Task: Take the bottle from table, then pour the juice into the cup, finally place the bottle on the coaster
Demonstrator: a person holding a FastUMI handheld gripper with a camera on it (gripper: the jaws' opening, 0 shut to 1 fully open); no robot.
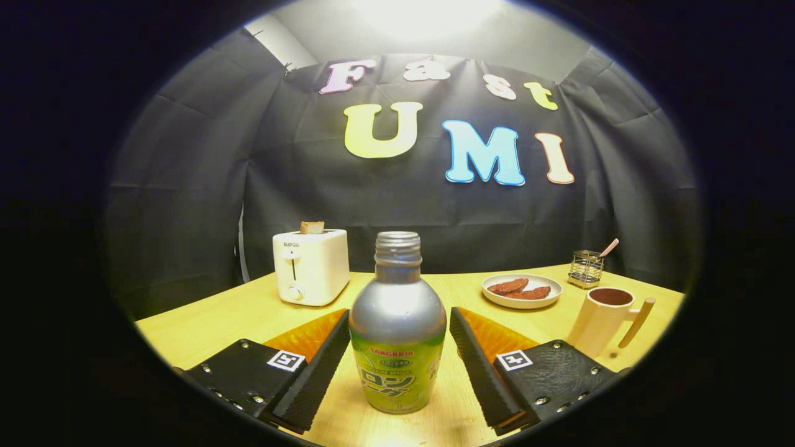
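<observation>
1. Wooden table point(217, 316), black cloth wall behind.
2. Gripper point(397, 366): fingers spread wide, flanking the bottle point(397, 347) (uncapped, upright), gaps either side.
3. Cup point(605, 320): right of the bottle.
4. Plate point(522, 301), toaster point(310, 267): beyond the bottle, right and left.

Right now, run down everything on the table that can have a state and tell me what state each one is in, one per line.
bottle: upright on the table, cap off, between the fingers
gripper: open, fingers either side of the bottle, gaps visible
cup: upright, dark inside
toaster: toast sticking up from the slot
plate: holding two reddish-brown pieces
wire holder: upright, one utensil handle poking out
</observation>
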